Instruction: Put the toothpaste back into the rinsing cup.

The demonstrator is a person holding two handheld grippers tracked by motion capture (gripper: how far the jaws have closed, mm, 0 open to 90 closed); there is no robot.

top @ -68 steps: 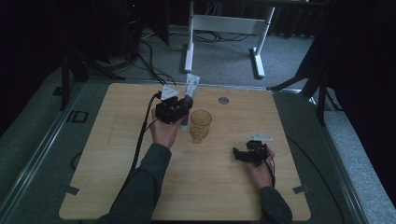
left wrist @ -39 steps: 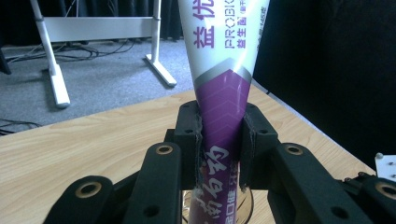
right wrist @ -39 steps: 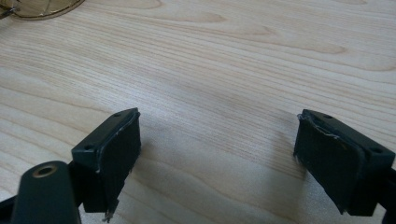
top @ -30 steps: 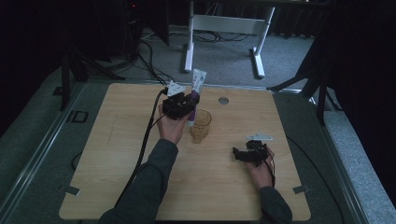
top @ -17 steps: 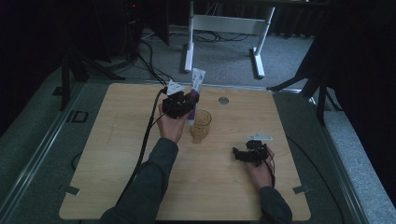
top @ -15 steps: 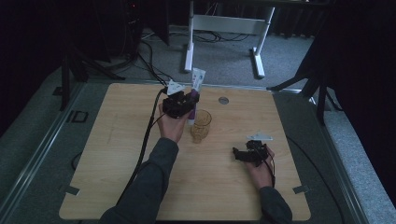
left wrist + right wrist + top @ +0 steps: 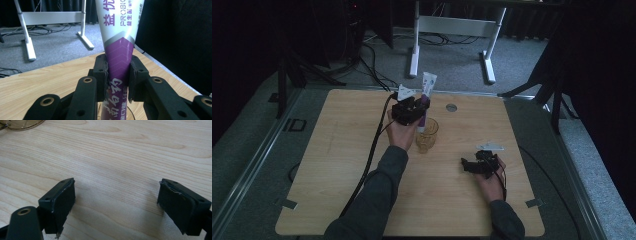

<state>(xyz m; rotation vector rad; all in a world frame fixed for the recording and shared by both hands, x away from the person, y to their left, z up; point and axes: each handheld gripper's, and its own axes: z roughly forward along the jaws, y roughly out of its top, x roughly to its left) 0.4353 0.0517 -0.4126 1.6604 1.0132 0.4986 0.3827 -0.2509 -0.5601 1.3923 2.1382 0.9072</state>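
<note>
Left gripper (image 7: 117,82) pinched the toothpaste tube (image 7: 120,50) upright over the glass cup (image 7: 428,134) (not yet released); right gripper (image 7: 117,205) sat spread, idle.

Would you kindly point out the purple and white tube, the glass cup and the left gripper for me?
purple and white tube (image 7: 119,62), left gripper view, its purple band between the pads.
glass cup (image 7: 428,140), high view, its side wall.
left gripper (image 7: 119,81), left gripper view, midway between its fingertips.
</note>
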